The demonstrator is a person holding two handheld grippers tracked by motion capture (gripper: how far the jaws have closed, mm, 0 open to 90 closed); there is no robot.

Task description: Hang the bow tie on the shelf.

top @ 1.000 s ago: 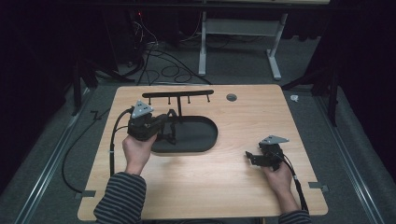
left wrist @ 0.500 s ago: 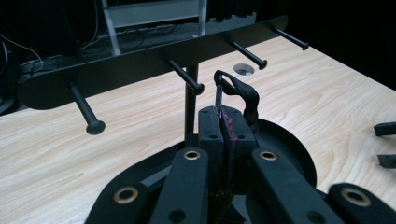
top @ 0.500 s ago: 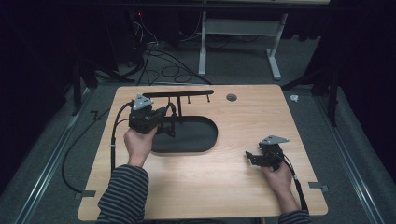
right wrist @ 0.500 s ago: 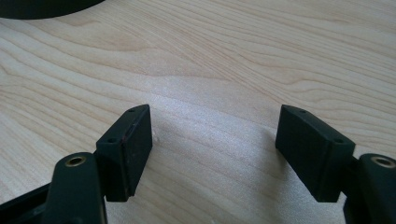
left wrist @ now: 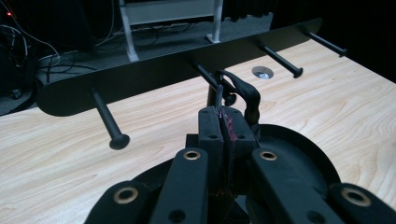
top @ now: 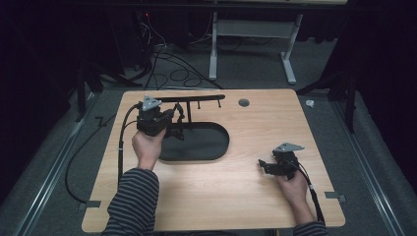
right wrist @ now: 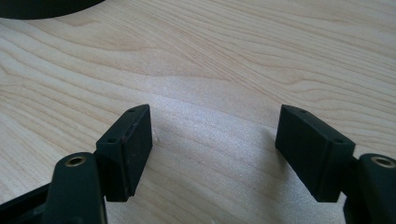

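A black rack stands on the table: a long bar [top: 196,99] [left wrist: 154,74] with several pegs, above an oval base [top: 206,145] [left wrist: 303,154]. My left gripper [top: 173,118] [left wrist: 224,123] is shut on a thin black loop [left wrist: 247,95]. The loop rises from the jaws right at the knob end of the middle peg [left wrist: 210,77]; I cannot tell whether it touches. My right gripper [top: 263,165] [right wrist: 212,149] rests low over bare wood at the front right, open, with nothing between its jaws.
A round metal grommet [top: 243,102] [left wrist: 262,71] sits in the tabletop behind the rack. The left gripper's cable [top: 120,142] runs along the table's left edge. Loose cables and a white desk frame [top: 214,54] lie on the floor beyond.
My left gripper, still shut on the loop, has moved away from the person toward the rack's bar. The right gripper has stayed put.
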